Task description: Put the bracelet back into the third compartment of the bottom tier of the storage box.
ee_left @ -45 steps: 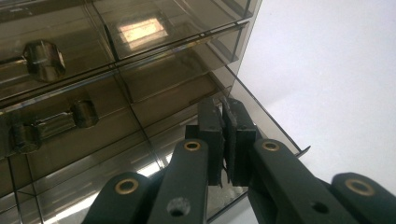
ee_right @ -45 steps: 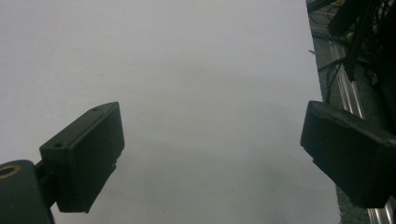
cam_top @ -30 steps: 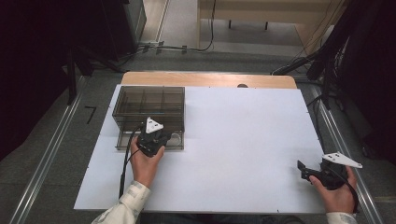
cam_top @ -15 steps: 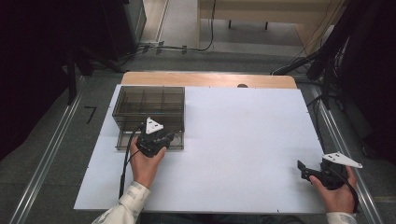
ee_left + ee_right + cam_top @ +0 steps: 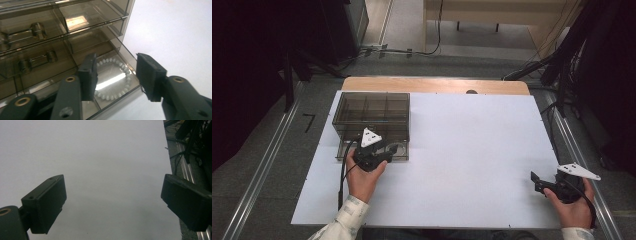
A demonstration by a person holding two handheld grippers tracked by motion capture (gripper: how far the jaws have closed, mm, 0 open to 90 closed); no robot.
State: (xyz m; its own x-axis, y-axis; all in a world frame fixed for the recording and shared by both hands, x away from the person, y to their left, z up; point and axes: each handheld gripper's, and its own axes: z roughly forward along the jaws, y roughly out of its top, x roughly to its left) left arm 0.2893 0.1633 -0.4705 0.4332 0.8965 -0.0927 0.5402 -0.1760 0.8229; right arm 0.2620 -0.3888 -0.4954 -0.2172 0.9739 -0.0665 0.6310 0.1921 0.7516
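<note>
Opening just now, left tool (image 5: pixel 116 75) stands half-spread, empty, above bead bracelet (image 5: pixel 113 78) in drawer (image 5: pixel 75 50).

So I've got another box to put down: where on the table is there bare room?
The white sheet lies bare between the drawer cabinet and the right hand-held gripper. It is crowded at the cabinet's open bottom drawer, where the left hand-held gripper hangs over a bead bracelet.

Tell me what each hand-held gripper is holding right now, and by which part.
Nothing. The left hand-held gripper has just been opening, its jaws apart above the bead bracelet in the pulled-out drawer. The right hand-held gripper is open over the table.
</note>
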